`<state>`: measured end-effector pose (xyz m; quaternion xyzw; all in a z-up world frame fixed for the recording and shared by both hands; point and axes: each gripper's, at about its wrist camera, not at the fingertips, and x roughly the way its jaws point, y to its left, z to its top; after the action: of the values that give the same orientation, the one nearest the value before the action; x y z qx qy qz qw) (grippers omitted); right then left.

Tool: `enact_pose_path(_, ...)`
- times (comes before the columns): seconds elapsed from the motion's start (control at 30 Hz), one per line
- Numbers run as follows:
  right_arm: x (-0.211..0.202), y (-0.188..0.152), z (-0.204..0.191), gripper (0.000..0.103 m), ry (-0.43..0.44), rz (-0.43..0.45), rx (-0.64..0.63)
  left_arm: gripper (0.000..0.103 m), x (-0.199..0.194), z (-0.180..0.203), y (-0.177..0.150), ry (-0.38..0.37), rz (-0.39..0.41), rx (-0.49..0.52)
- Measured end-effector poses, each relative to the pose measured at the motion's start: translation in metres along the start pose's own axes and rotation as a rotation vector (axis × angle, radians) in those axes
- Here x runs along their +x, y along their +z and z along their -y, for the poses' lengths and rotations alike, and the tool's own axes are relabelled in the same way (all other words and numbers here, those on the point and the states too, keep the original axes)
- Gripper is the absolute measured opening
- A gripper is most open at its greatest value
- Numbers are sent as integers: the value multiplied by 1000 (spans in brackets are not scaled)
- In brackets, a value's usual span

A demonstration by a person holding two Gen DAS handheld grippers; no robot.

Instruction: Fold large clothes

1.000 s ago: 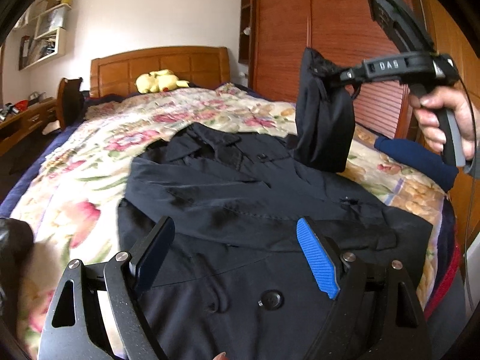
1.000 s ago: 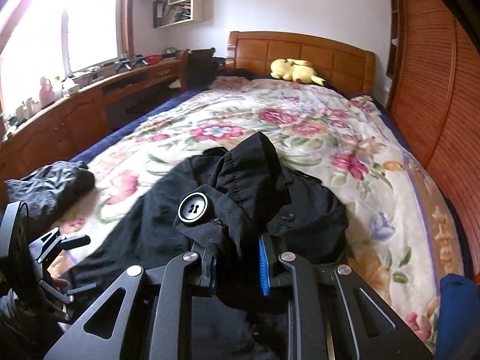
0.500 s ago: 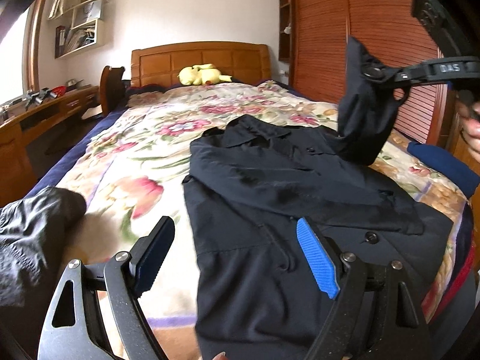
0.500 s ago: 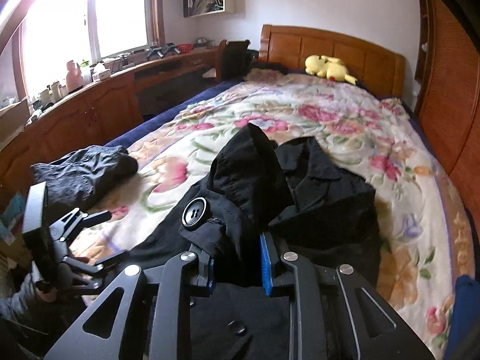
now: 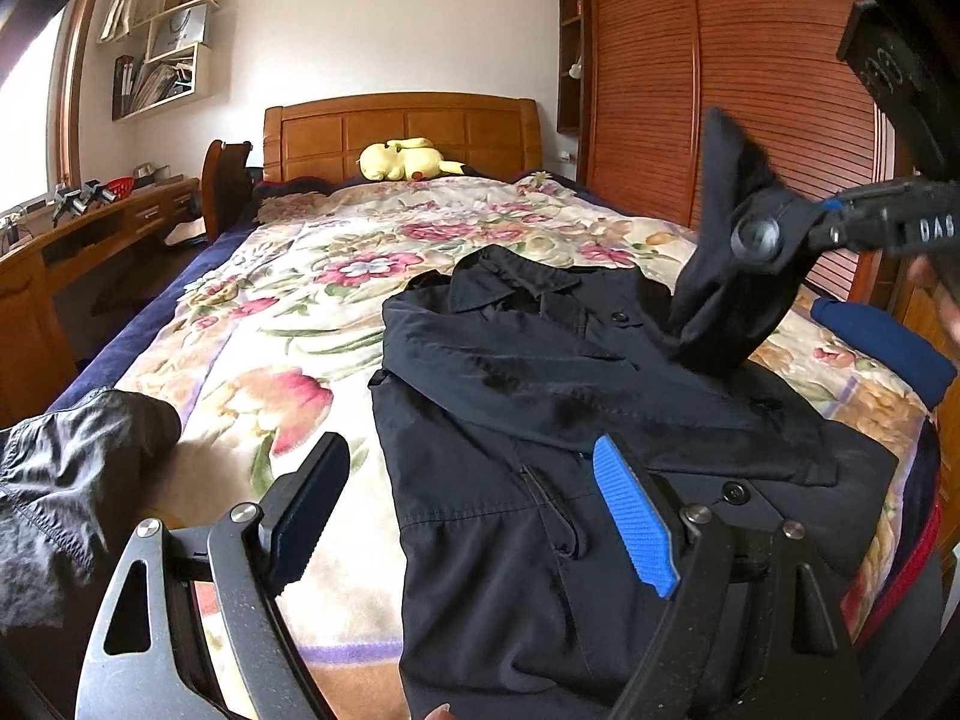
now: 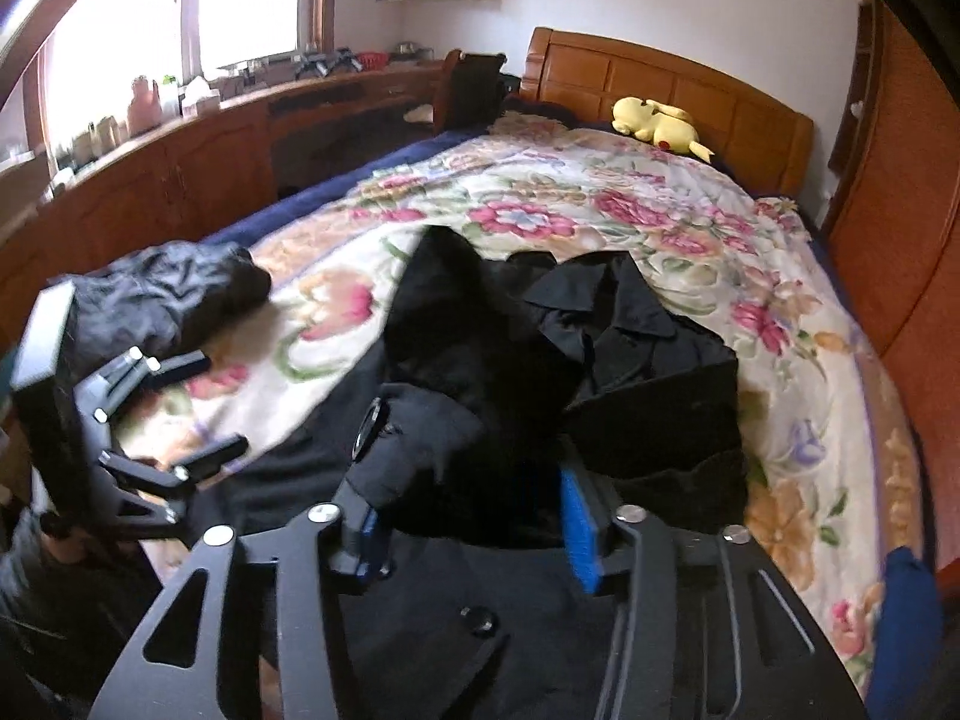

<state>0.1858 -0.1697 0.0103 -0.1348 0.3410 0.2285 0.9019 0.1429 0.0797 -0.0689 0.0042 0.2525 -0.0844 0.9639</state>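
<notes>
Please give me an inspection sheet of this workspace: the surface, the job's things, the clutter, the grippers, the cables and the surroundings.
Surface: bed covered by a floral quilt.
Job's things: black coat lies flat, buttons up, collar toward the headboard; its sleeve is raised above it.
Clutter: crumpled dark garment at the bed's left edge; blue folded cloth at the right edge; yellow plush toy by the headboard.
Grippers: left gripper open and empty over the coat's hem; right gripper has the sleeve cuff between parted jaws, grip unclear.
Cables: nothing seen.
Surroundings: wooden wardrobe, desk, wall shelves.
</notes>
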Motion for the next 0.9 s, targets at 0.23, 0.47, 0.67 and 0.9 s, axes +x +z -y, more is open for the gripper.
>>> enact_pose_path(0.23, 5, -5, -6, 61, 17, -32, -55, 84, 7, 2, 1, 0, -16, -6)
enact_pose_path(0.47, 8, -40, 14, 61, 2, -40, -9, 84, 14, 16, 4, -23, -19, 18)
enact_pose_path(0.67, 57, -86, 51, 61, -30, -110, 91, 84, 26, 31, 5, -41, -45, 37)
enact_pose_path(0.9, 136, -131, 80, 61, -14, -186, 203, 84, 39, 43, 10, -48, -80, 62)
